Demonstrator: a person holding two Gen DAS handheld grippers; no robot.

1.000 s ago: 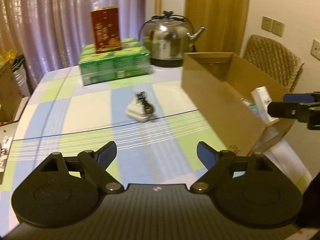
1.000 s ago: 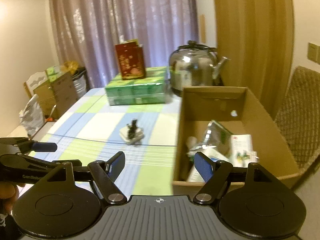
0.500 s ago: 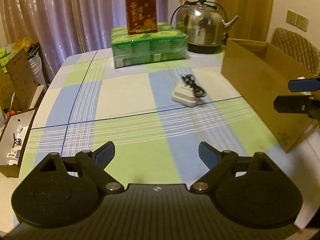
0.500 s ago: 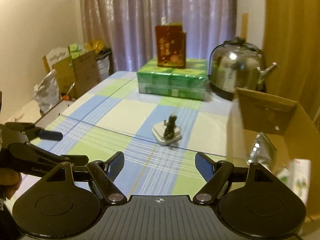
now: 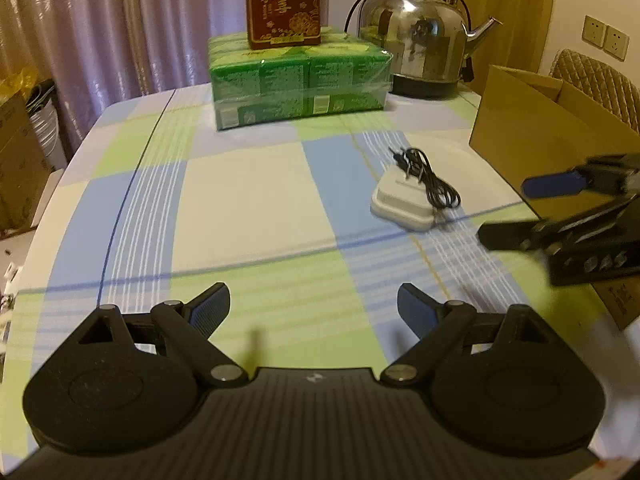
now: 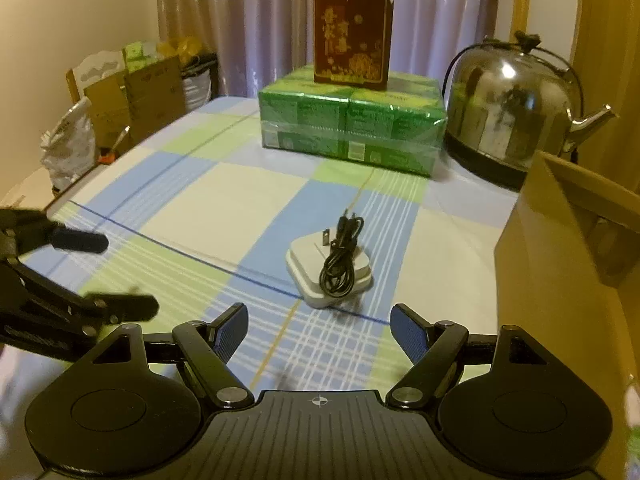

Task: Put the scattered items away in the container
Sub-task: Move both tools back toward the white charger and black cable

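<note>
A white charger (image 6: 308, 270) with a coiled black cable (image 6: 338, 264) on top lies on the checked tablecloth (image 6: 224, 208). My right gripper (image 6: 319, 332) stands open just short of it, nothing between its fingers. The same charger (image 5: 402, 204) and cable (image 5: 430, 182) lie ahead and to the right in the left wrist view. My left gripper (image 5: 314, 306) hangs open and empty over the cloth. The cardboard box (image 5: 532, 136) stands at the right; the box wall (image 6: 560, 248) fills the right edge of the right wrist view. Its inside is hidden.
A green shrink-wrapped pack (image 6: 352, 124) with a red carton (image 6: 350, 32) on top stands at the far end, a steel kettle (image 6: 516, 108) beside it. Cardboard boxes and bags (image 6: 132, 92) sit off the table's left edge. A wicker chair (image 5: 596, 80) stands behind the box.
Both grippers swung left, away from the box and toward the charger. The right gripper has come much closer to the charger. Both stay open.
</note>
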